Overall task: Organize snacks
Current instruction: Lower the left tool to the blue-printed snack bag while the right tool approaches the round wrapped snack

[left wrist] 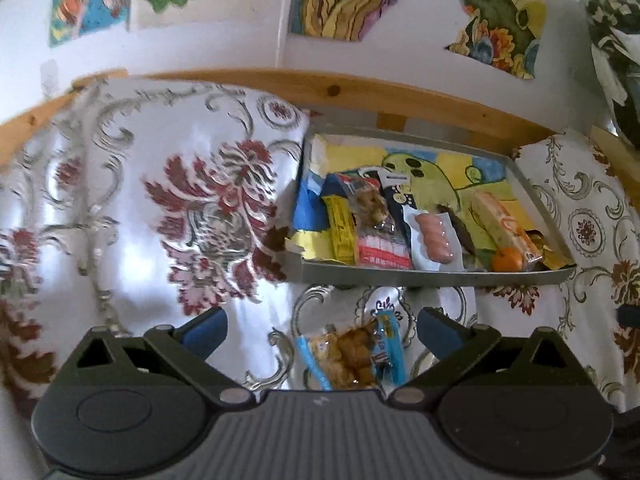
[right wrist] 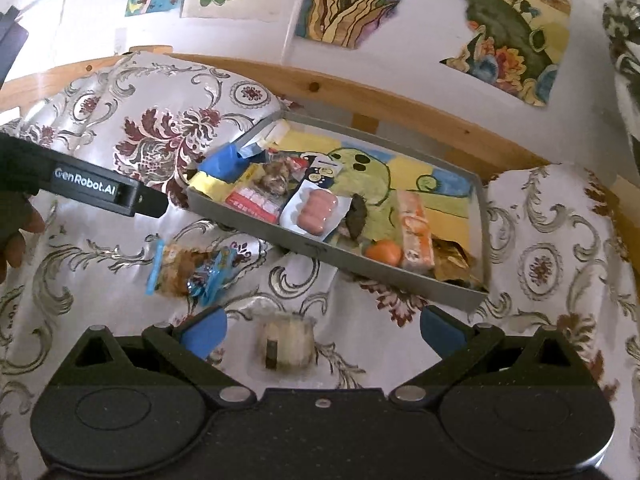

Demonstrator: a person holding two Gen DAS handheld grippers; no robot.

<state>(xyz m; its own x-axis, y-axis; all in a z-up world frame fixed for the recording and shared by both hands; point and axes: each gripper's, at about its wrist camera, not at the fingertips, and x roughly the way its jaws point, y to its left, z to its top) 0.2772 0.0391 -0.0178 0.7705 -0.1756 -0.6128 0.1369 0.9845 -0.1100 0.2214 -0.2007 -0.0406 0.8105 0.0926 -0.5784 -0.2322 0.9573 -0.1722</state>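
A grey tray (left wrist: pixel 432 276) (right wrist: pixel 256 226) rests on the patterned cloth, lined with a painted paper. In it lie several snacks: a sausage pack (left wrist: pixel 436 238) (right wrist: pixel 318 212), a small orange (left wrist: pixel 507 260) (right wrist: pixel 384 253), an orange-white bar (left wrist: pixel 506 224) (right wrist: pixel 416 232) and a red-white packet (left wrist: pixel 382 250) (right wrist: pixel 252 204). A blue-edged packet of brown snacks (left wrist: pixel 356 354) (right wrist: pixel 188 266) lies on the cloth, between the open fingers of my left gripper (left wrist: pixel 322 334). My right gripper (right wrist: pixel 322 334) is open over a clear-wrapped pale snack (right wrist: pixel 285 340).
A wooden rail (left wrist: pixel 360 88) (right wrist: pixel 400 104) runs behind the tray below a white wall with paintings. The flowered cloth (left wrist: pixel 160 200) (right wrist: pixel 540 260) rises in folds left and right of the tray. The left gripper's black body (right wrist: pixel 100 194) and a hand (right wrist: pixel 16 236) show at left in the right wrist view.
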